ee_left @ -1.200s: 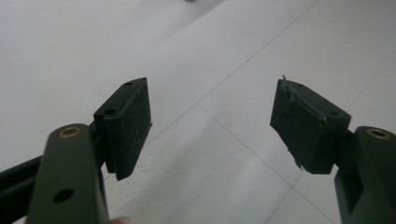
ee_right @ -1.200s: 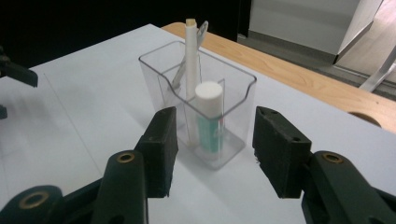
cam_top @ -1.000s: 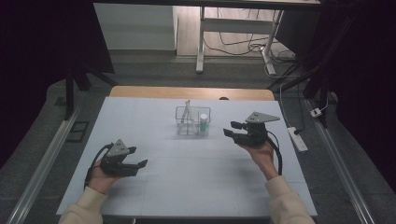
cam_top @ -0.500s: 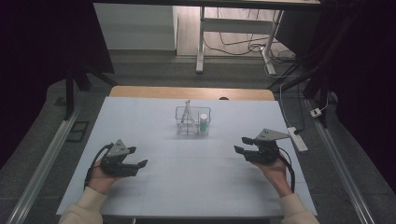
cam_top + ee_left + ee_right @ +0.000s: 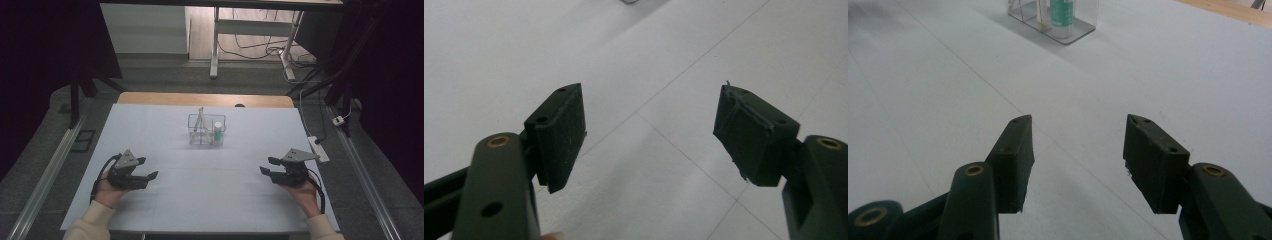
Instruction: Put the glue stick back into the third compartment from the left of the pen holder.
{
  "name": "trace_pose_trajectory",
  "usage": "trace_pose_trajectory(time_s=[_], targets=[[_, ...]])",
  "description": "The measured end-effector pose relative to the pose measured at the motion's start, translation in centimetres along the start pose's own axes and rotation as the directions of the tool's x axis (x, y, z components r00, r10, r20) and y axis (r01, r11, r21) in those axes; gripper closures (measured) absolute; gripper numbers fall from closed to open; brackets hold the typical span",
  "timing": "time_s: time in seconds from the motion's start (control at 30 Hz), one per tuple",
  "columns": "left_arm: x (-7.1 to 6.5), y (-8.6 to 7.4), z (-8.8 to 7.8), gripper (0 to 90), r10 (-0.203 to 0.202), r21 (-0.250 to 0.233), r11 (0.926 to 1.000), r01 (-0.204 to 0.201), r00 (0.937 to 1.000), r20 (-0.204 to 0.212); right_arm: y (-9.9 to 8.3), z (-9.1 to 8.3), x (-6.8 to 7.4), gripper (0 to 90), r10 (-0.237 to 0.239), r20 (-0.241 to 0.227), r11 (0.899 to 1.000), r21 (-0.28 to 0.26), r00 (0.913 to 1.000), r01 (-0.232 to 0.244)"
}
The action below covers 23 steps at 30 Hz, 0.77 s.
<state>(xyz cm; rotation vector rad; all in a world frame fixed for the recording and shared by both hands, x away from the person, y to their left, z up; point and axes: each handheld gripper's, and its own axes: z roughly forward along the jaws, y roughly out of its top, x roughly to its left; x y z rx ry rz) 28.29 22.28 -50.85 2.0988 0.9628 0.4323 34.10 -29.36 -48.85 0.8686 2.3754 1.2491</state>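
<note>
White bench (image 5: 200,200): it is lying flat and wide under everything, with thin lines crossing its top.
Wood edge (image 5: 150,98): a brown strip is showing along the far side of the bench.
Clear box (image 5: 206,129): it is standing in the middle of the bench, toward the far side, well apart from both grippers. In the right gripper view it is sitting at the top (image 5: 1053,20).
Left gripper (image 5: 144,170): a hand is holding it low over the near left part of the bench. Its fingers (image 5: 561,135) are standing wide apart with nothing between them, just bare bench.
Right gripper (image 5: 267,166): a hand is holding it over the near right part of the bench, pointing inward. Its fingers (image 5: 1015,160) have just been opening and are standing apart, with nothing between them.
Little bottle (image 5: 218,133): it is standing upright in the right part of the clear box, white on top and green on its side.
Thin stick (image 5: 201,121): it is leaning inside the clear box, left of the little bottle.
</note>
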Motion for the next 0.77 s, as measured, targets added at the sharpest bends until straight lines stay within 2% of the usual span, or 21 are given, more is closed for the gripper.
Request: trace_pose_trajectory(time_s=[0.3, 0.77], targets=[[0.05, -0.02, -0.04, 28.9, 0.001, -0.001, 1.0, -0.001, 1.0, 0.001, -0.24, 0.19, 0.01, 44.0, -0.009, 0.002, 1.0, 0.025, 1.0, 0.009], [0.07, -0.02, -0.06, 28.9, 0.002, -0.002, 1.0, -0.002, 1.0, -0.001, -0.37, 0.22, -0.08, 43.7, -0.014, 0.001, 1.0, 0.027, 0.9999, 0.014]])
